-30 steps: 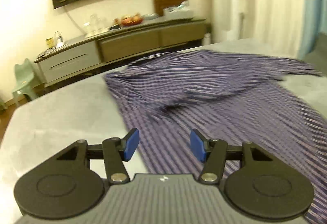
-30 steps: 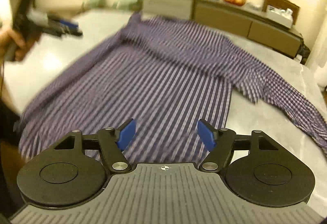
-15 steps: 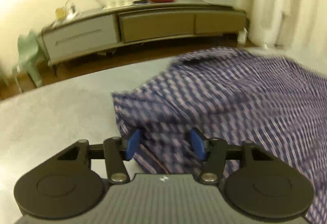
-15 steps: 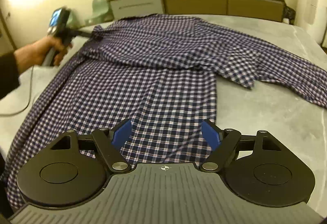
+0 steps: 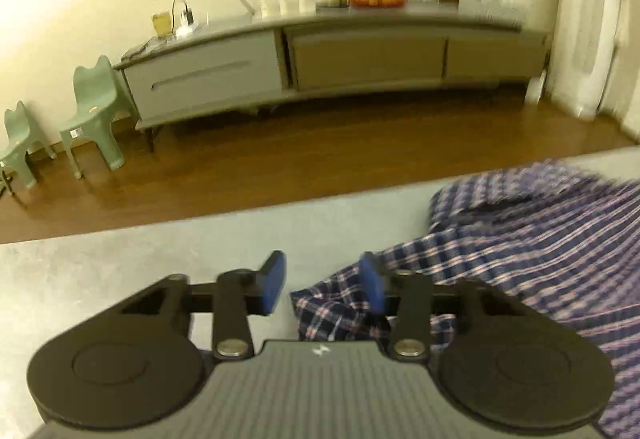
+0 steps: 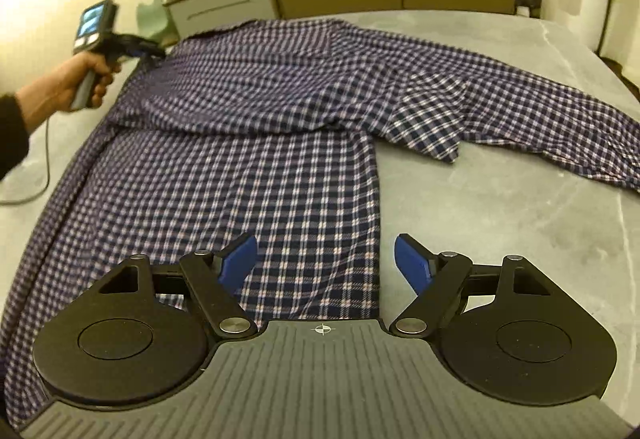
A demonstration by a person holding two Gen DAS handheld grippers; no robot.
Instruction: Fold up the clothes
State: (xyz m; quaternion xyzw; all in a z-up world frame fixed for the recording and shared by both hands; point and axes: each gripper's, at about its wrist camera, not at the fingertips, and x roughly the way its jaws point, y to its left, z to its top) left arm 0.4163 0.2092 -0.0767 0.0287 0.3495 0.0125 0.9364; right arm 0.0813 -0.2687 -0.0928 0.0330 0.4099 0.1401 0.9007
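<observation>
A blue-and-white checked shirt (image 6: pixel 256 143) lies spread on the grey table (image 6: pixel 500 207), one sleeve (image 6: pixel 540 119) stretched to the right. My right gripper (image 6: pixel 325 262) is open, low over the shirt's near hem at its right edge. My left gripper (image 5: pixel 322 281) is open at the shirt's far left shoulder (image 5: pixel 520 239); a fold of cloth (image 5: pixel 332 303) lies between its fingers. In the right wrist view the left gripper (image 6: pixel 154 53) shows in a hand at the shirt's far left corner.
A long grey sideboard (image 5: pixel 320 55) with bottles and a fruit bowl stands by the far wall. Two green child chairs (image 5: pixel 94 115) stand on the wooden floor (image 5: pixel 280 167) to its left. The table's far edge (image 5: pixel 160 227) runs just beyond the left gripper.
My left gripper has swung left toward the shirt's shoulder corner near the table edge. My right gripper has lowered toward the near hem and its fingers have opened wider.
</observation>
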